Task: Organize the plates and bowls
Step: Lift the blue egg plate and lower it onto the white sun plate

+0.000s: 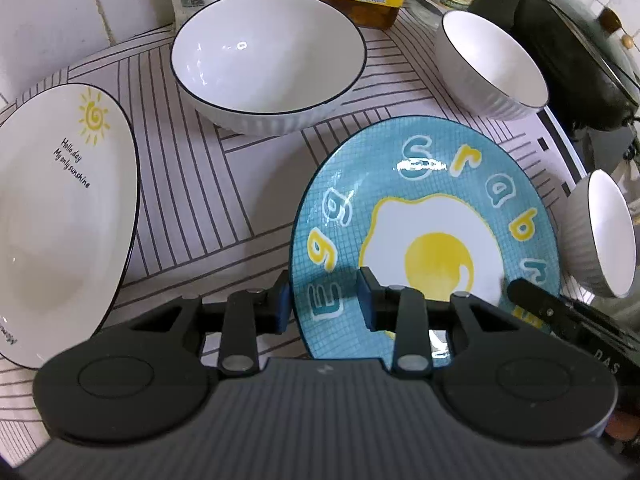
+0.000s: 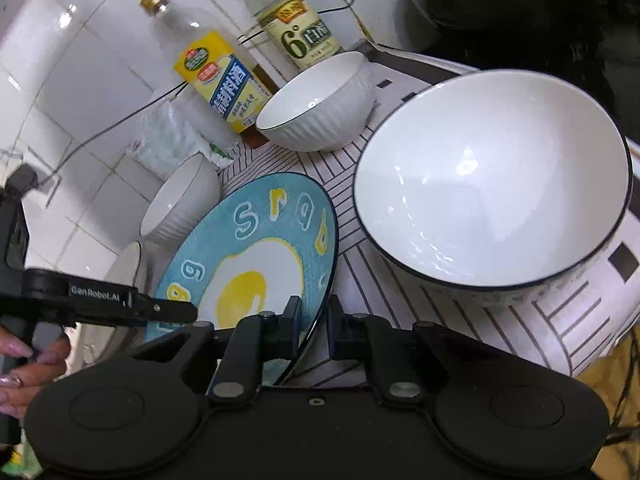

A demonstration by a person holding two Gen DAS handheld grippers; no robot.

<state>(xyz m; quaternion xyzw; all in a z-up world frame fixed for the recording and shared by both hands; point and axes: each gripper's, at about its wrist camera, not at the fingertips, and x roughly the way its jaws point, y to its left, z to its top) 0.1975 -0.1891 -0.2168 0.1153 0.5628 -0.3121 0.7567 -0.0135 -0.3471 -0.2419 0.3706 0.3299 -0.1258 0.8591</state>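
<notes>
Striped mat [image 1: 224, 184] covers the tabletop, grey lines on white. Against the white tiled wall [image 2: 92, 92]: yellow-labelled bottle [image 2: 216, 80], gold cap, amber liquid low inside; beside it a clear bottle [image 2: 298, 36] marked "6°". Crumpled plastic bag [image 2: 168, 140] near the wall. Dark pot [image 1: 568, 60] at the far right, lid tilted.

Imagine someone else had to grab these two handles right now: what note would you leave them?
Left gripper: pinching the near rim of the blue egg plate.
Right gripper: clamped on the same plate's opposite rim.
White sun plate lies left of it on the striped mat; three white bowls stand apart.
Done: nothing stacked. Left: everything.
</notes>
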